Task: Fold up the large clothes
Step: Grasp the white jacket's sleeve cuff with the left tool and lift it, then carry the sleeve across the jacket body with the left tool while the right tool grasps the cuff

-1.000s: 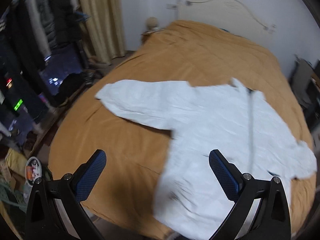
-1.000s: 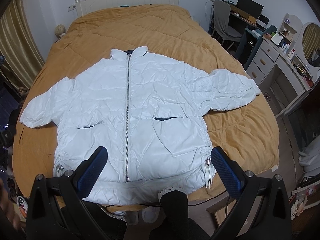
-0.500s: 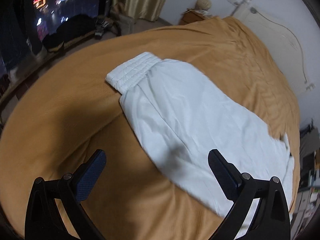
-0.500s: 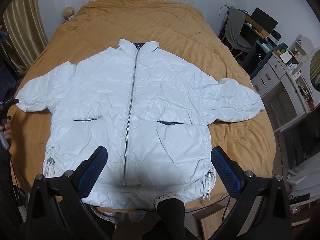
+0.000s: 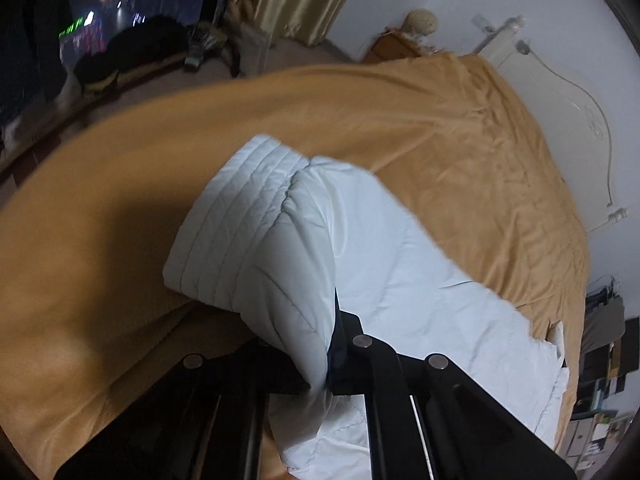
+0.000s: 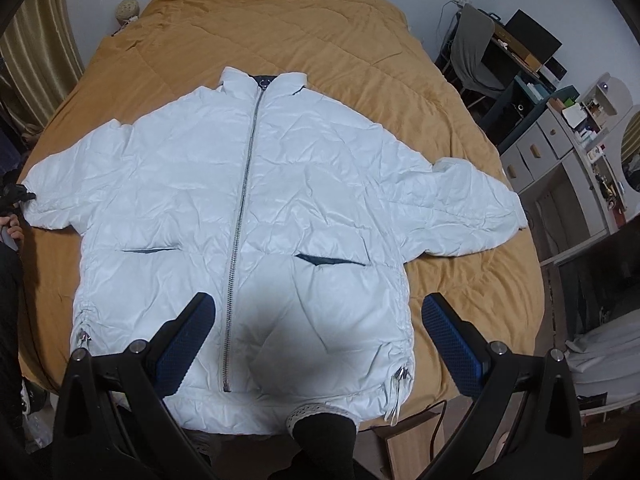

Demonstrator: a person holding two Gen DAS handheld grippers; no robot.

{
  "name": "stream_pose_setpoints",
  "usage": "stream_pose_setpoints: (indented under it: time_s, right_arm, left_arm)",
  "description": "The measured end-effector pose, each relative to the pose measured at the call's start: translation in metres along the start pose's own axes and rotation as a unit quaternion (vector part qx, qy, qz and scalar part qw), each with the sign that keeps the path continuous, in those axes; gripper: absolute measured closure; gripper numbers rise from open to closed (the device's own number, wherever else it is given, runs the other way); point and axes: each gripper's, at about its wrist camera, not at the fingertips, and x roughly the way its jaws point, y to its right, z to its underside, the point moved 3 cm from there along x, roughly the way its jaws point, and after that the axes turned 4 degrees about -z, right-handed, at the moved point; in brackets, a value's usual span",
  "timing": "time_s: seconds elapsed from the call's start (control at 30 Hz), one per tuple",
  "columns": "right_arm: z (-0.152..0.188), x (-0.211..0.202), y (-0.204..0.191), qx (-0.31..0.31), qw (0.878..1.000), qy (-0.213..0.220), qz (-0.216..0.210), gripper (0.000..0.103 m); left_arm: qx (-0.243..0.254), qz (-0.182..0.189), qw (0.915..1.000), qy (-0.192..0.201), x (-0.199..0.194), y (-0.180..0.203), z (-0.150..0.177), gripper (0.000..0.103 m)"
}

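My left gripper (image 5: 326,364) clamps the puffer jacket's (image 6: 248,208) cuff (image 5: 240,236) (slippery shell, may slide out); right gripper (image 6: 316,336) hangs released.

left tongs (image 5: 320,364) tips hidden by sleeve (image 5: 260,248).

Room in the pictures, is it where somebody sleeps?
Most likely yes, a bedroom. A big bed with an orange cover fills the room, a white headboard stands against the wall, and a desk with a chair sits beside it.
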Motion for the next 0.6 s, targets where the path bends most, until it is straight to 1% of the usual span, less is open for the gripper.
stream_pose_setpoints:
  time_s: [0.03, 0.13, 0.2, 0.23, 0.27, 0.33, 0.37, 0.4, 0.43, 0.5, 0.53, 0.57, 0.6]
  right_arm:
    - [-0.003, -0.002, 0.001, -0.003, 1.000, 0.009, -0.004, 0.001]
    - [-0.013, -0.002, 0.009, -0.004, 0.999, 0.038, -0.016, 0.001]
    - [-0.018, 0.004, 0.016, -0.004, 0.998, 0.059, -0.018, 0.001]
    - [-0.021, 0.009, 0.020, -0.001, 0.998, 0.063, -0.017, 0.001]
    - [-0.024, 0.017, 0.026, 0.006, 0.998, 0.067, -0.020, 0.001]
    - [-0.031, 0.031, 0.037, 0.024, 0.996, 0.070, -0.040, 0.001]
    - [-0.035, 0.039, 0.045, 0.036, 0.995, 0.075, -0.058, 0.001]
    - [-0.039, 0.045, 0.052, 0.047, 0.993, 0.080, -0.071, 0.001]
    - [-0.042, 0.051, 0.060, 0.061, 0.991, 0.087, -0.083, 0.001]
    - [-0.049, 0.065, 0.078, 0.092, 0.985, 0.102, -0.107, 0.001]
    - [-0.052, 0.072, 0.085, 0.102, 0.983, 0.107, -0.110, 0.001]
    - [-0.053, 0.078, 0.091, 0.107, 0.983, 0.107, -0.106, 0.001]
    - [-0.053, 0.084, 0.096, 0.108, 0.983, 0.104, -0.102, 0.001]
  left_arm:
    - [0.011, 0.004, 0.9999, 0.013, -0.013, 0.008, -0.002, 0.099]
    - [0.041, 0.035, 0.9973, 0.051, -0.062, 0.041, -0.004, 0.099]
    - [0.076, 0.058, 0.9922, 0.081, -0.102, 0.077, 0.005, 0.099]
    - [0.099, 0.071, 0.9880, 0.095, -0.124, 0.098, 0.013, 0.099]
    - [0.125, 0.086, 0.9820, 0.112, -0.147, 0.124, 0.026, 0.099]
    - [0.169, 0.121, 0.9683, 0.138, -0.185, 0.173, 0.058, 0.099]
    - [0.191, 0.140, 0.9601, 0.149, -0.204, 0.202, 0.083, 0.099]
    - [0.206, 0.153, 0.9543, 0.153, -0.214, 0.222, 0.102, 0.098]
    - [0.227, 0.167, 0.9468, 0.154, -0.222, 0.250, 0.129, 0.098]
    - [0.256, 0.185, 0.9377, 0.144, -0.224, 0.292, 0.175, 0.098]
    - [0.266, 0.193, 0.9348, 0.135, -0.220, 0.309, 0.193, 0.098]
    - [0.282, 0.200, 0.9302, 0.123, -0.210, 0.333, 0.217, 0.098]
    - [0.294, 0.201, 0.9271, 0.118, -0.202, 0.347, 0.232, 0.098]
